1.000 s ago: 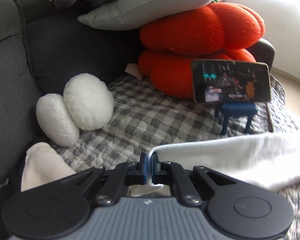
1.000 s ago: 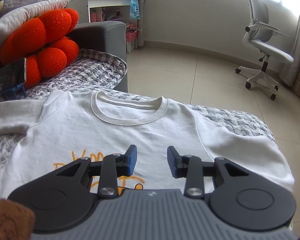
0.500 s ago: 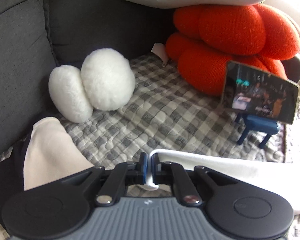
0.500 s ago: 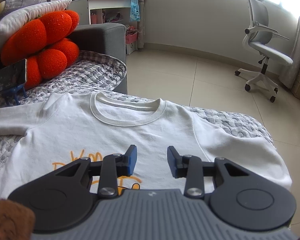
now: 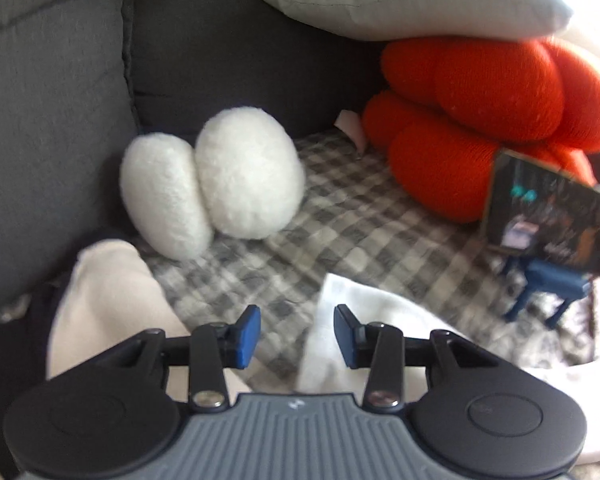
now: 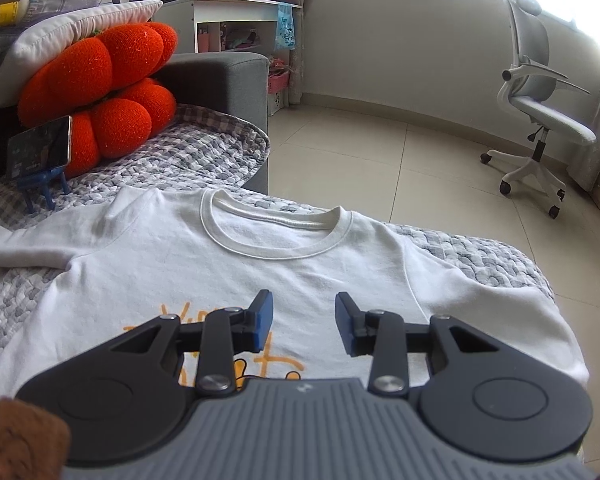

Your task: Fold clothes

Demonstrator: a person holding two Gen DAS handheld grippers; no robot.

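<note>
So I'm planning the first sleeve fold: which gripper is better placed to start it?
Left, probably. The left gripper hangs open right beside the white sleeve, while the right gripper is open over the sweatshirt chest, away from either sleeve.

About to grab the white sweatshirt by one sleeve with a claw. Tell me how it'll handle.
The white sweatshirt will probably go limp: its sleeve already lies rumpled on the checked quilt. Lifted by one point, the rest likely drags rather than rises. The knit looks thick, so it seems unlikely to slip from the pads.

left wrist view motion-blurred, phone (image 5: pixel 548 224) screen unreadable, shirt (image 6: pixel 260 256) print (orange) half hidden behind claw (image 6: pixel 304 324)
</note>
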